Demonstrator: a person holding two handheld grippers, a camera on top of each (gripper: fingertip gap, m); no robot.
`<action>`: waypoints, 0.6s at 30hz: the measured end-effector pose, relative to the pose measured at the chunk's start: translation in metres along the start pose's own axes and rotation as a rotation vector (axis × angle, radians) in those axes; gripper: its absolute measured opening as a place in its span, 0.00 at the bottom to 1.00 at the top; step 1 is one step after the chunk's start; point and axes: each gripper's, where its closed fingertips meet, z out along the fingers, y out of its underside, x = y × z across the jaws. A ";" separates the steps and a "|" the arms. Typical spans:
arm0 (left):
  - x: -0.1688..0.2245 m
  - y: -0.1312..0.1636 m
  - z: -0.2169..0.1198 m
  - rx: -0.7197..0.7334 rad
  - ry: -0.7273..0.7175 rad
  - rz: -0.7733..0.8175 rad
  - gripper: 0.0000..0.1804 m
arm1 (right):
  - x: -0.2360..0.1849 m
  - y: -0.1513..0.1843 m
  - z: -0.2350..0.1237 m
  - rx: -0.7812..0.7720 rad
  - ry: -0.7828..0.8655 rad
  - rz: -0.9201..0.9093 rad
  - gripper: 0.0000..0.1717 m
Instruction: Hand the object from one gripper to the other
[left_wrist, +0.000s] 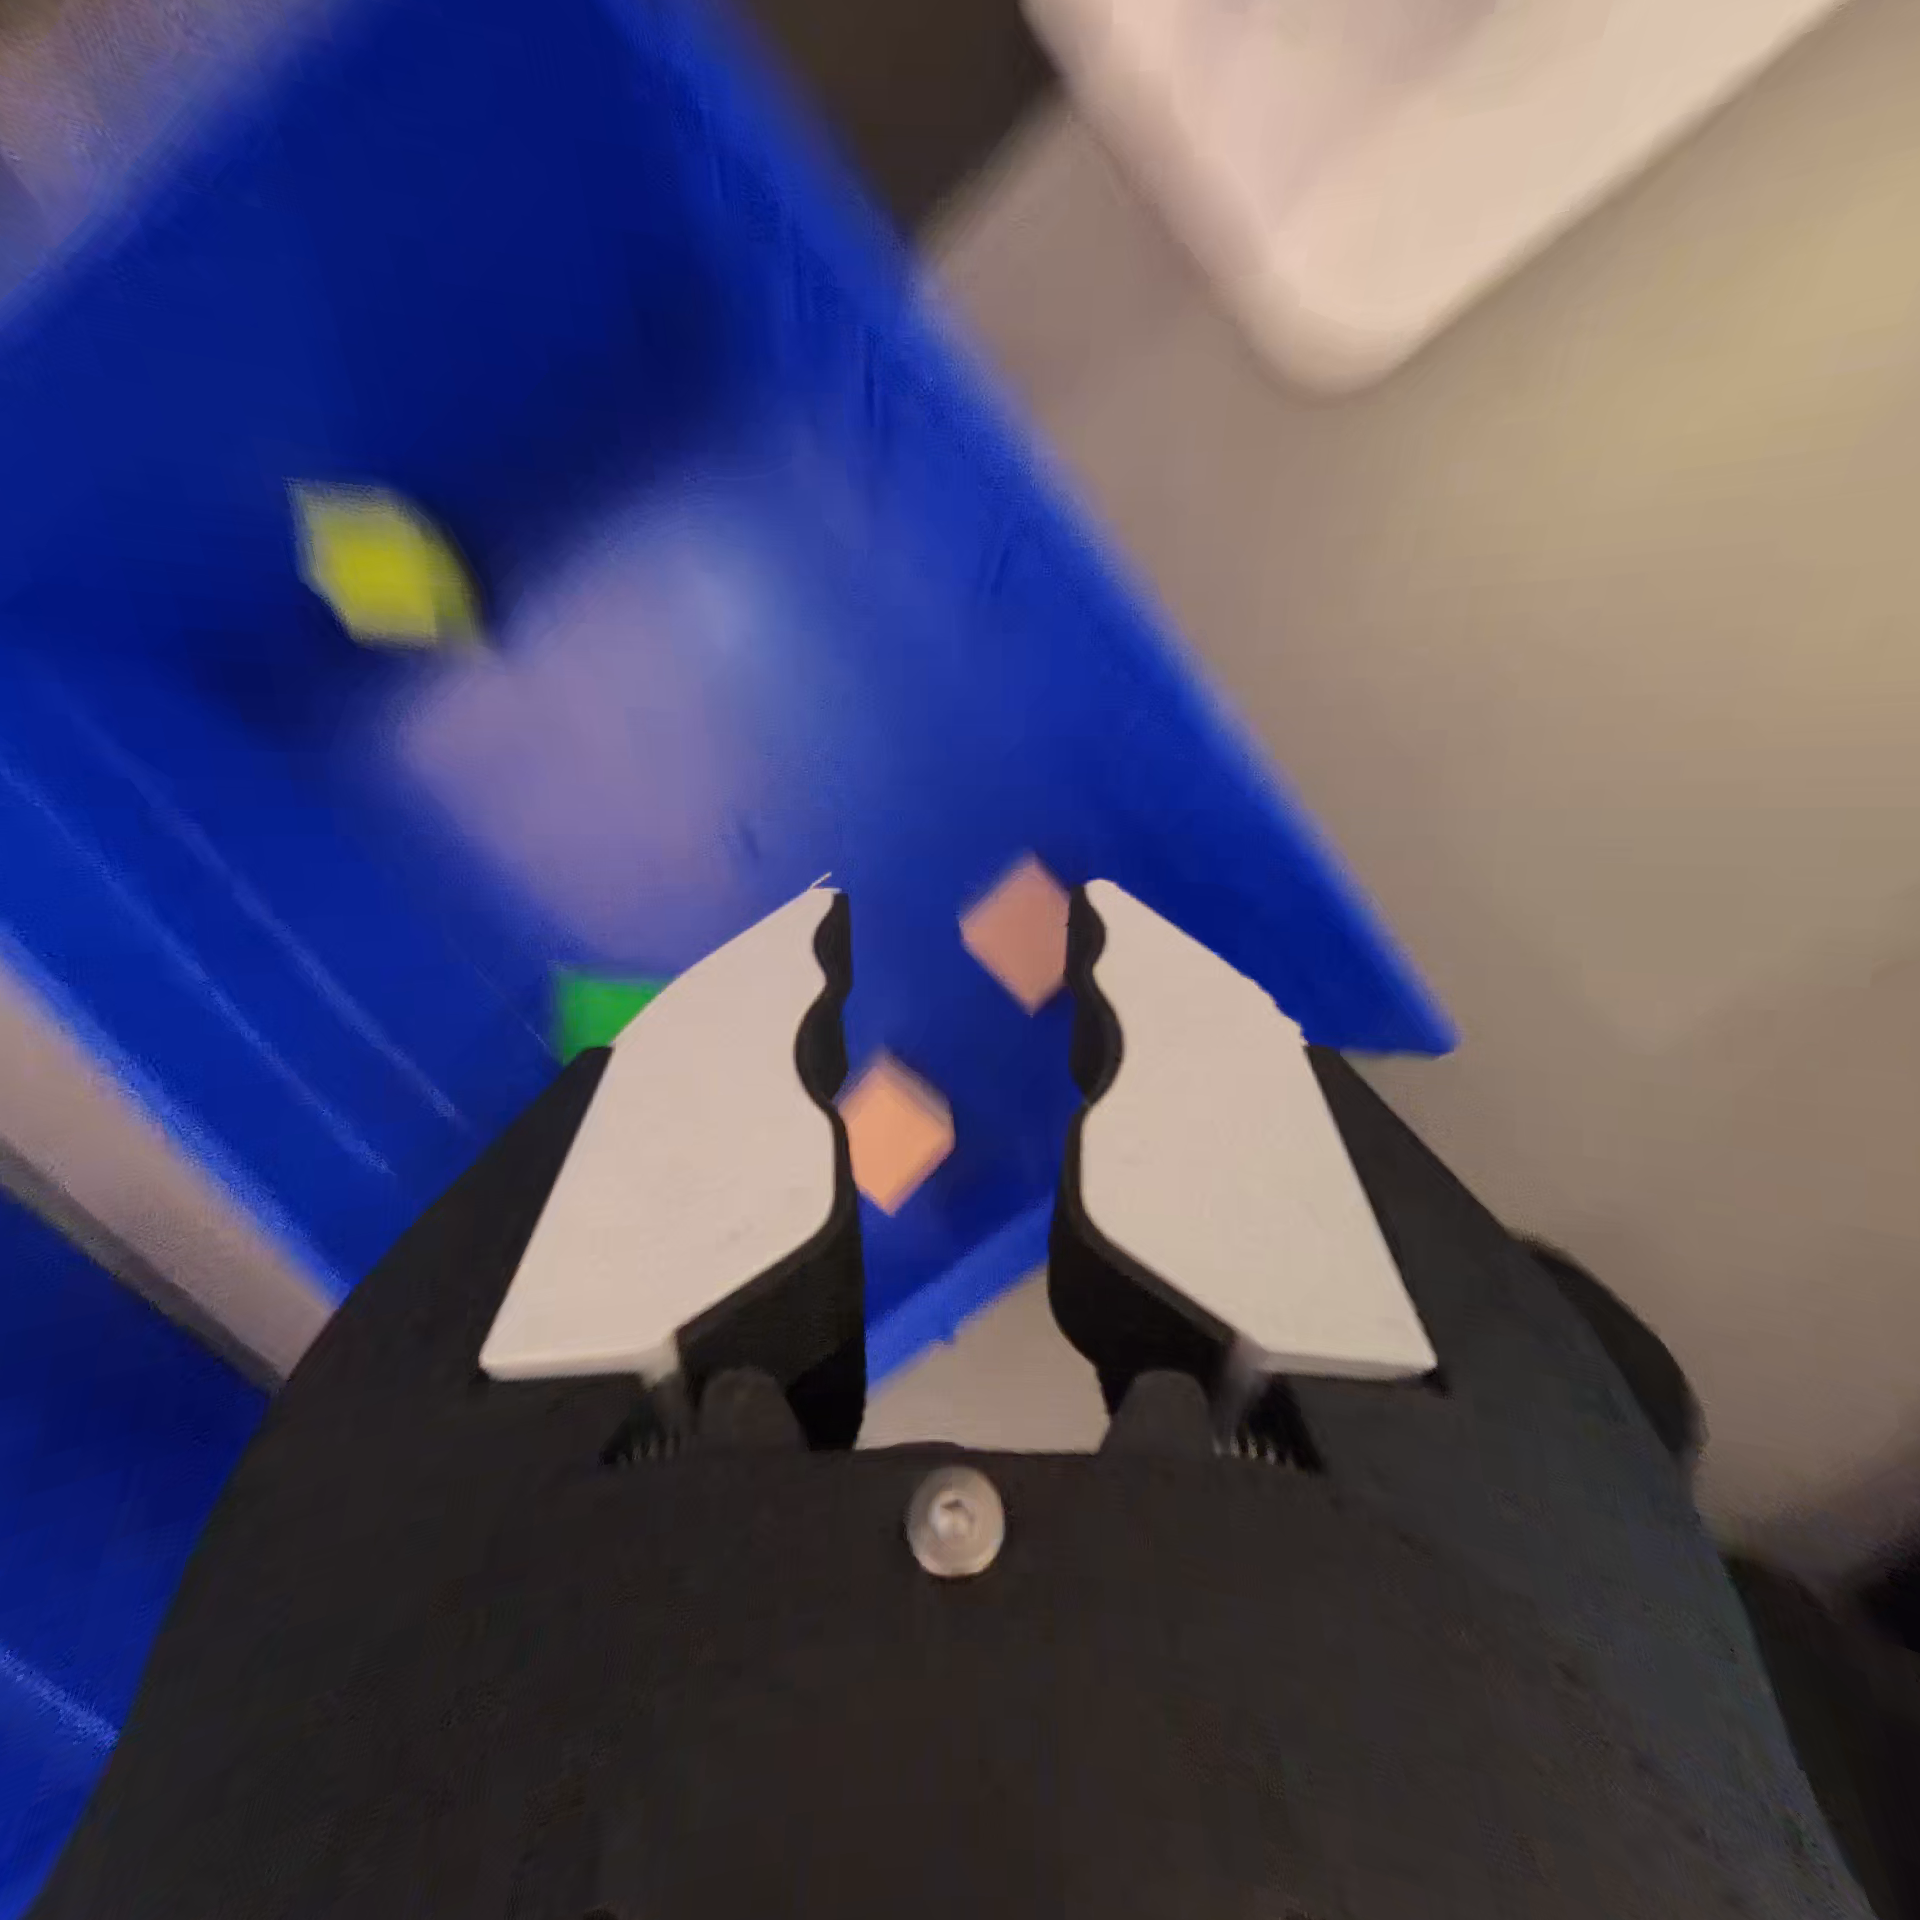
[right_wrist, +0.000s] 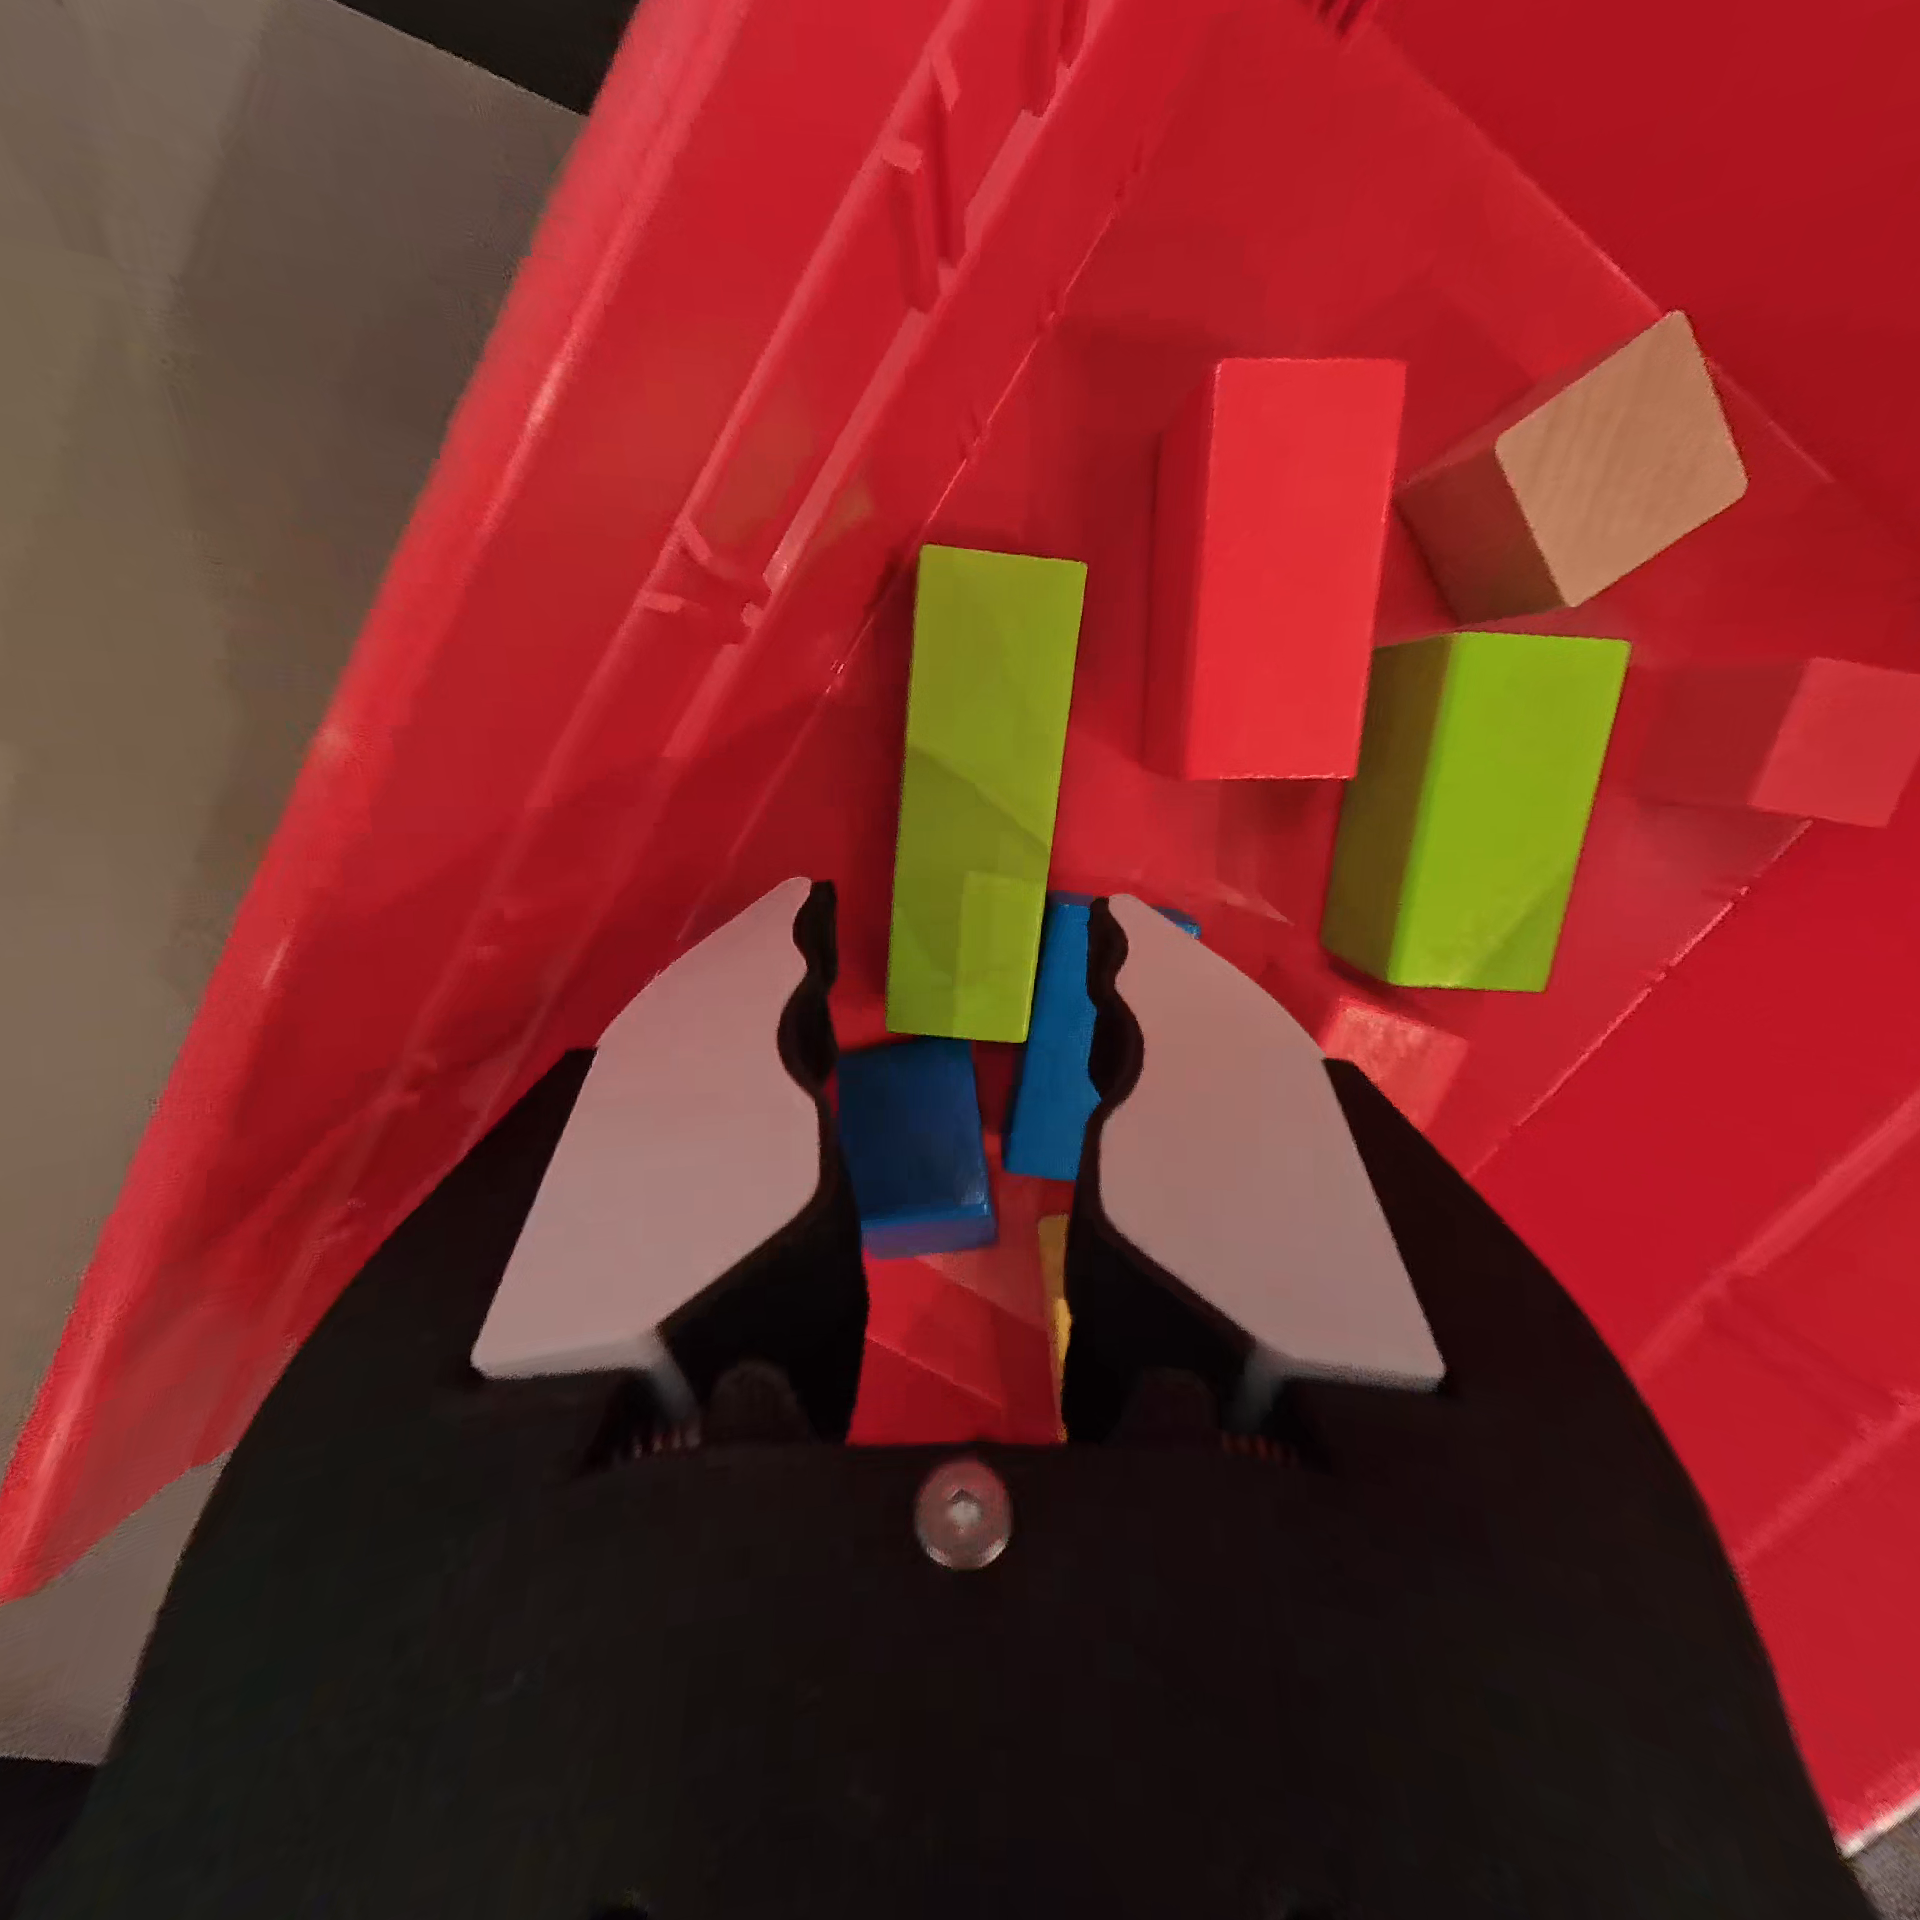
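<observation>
In the left wrist view my left gripper (left_wrist: 961, 904) hangs open over a blue bin (left_wrist: 520, 312), and nothing is between its pads. The view is blurred. Two pale pink blocks (left_wrist: 1013, 935) (left_wrist: 894, 1132), a yellow block (left_wrist: 379, 566) and a green block (left_wrist: 597, 1013) lie in the bin. In the right wrist view my right gripper (right_wrist: 961, 899) is open over a red bin (right_wrist: 520, 727). A long lime-green block (right_wrist: 982, 769) lies on the bin floor in line with the gap, clear of the left pad. Two blue blocks (right_wrist: 914, 1143) (right_wrist: 1055, 1049) lie below the fingers.
The red bin also holds a red block (right_wrist: 1283, 566), a second lime-green block (right_wrist: 1470, 810), a plain wooden block (right_wrist: 1590, 468) and a small red cube (right_wrist: 1823, 743). A white tray (left_wrist: 1403, 156) lies on the grey table (left_wrist: 1558, 727) beyond the blue bin. Spacing between my two grippers at the tips: around 65 cm.
</observation>
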 end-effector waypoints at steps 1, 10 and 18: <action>0.002 0.014 0.014 -0.091 0.045 -0.041 0.24 | -0.001 0.000 -0.002 0.006 0.001 -0.004 0.26; 0.019 0.049 0.067 -0.404 0.132 -0.110 0.29 | -0.011 -0.010 -0.013 0.053 -0.002 -0.038 0.23; 0.016 0.059 0.089 -0.515 0.113 -0.110 0.22 | -0.013 -0.016 -0.024 0.087 0.009 -0.060 0.23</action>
